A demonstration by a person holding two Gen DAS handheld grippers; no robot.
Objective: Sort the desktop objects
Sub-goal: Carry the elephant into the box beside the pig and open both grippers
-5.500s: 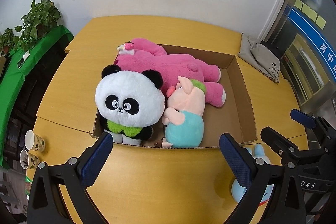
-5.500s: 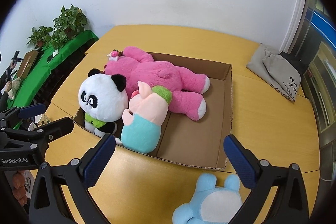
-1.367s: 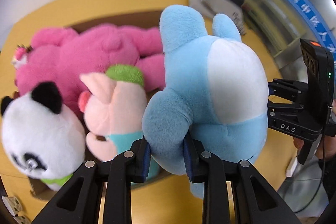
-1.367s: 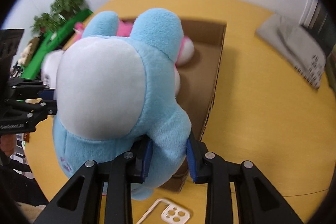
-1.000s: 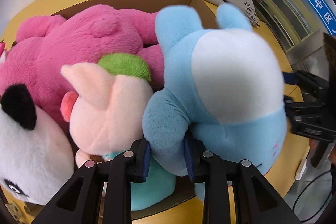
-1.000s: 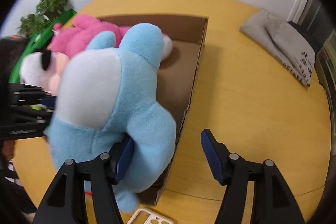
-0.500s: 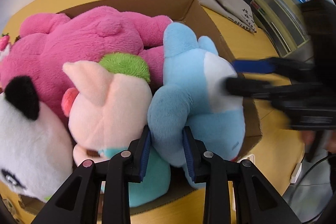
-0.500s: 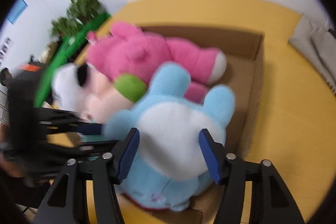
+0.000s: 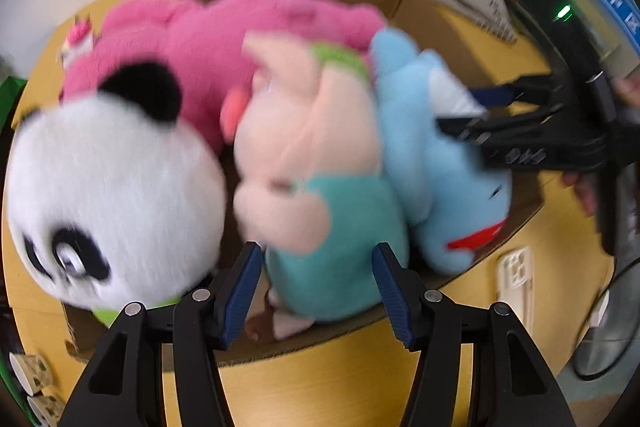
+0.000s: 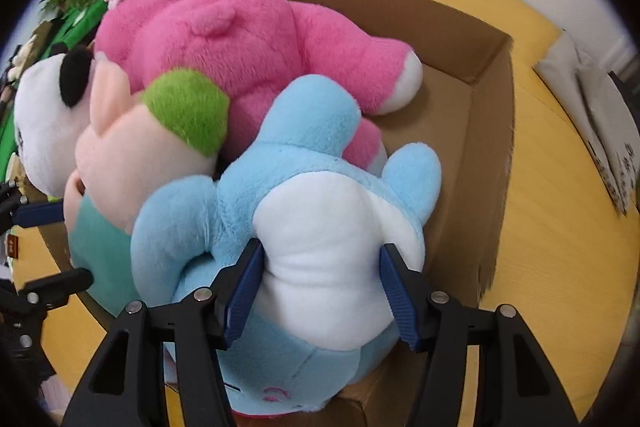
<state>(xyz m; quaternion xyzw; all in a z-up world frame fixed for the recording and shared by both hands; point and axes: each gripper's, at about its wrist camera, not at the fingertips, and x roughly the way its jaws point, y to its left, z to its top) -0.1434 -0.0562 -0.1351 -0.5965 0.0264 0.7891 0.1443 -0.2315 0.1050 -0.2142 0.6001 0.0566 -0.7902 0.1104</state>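
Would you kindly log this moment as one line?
blue plush: in cardboard box | left gripper: open | right gripper: open, straddling plush

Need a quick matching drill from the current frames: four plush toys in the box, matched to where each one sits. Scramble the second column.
Things:
1. panda
2. pink bear
3. pig
4. blue plush

Places:
A. lying along the back of the cardboard box
B. between the panda and the blue plush
C. between the open fingers of the right gripper
D. at the left end of the row in the left wrist view

Pairs: 1-D, 2-A, 3-B, 4-C
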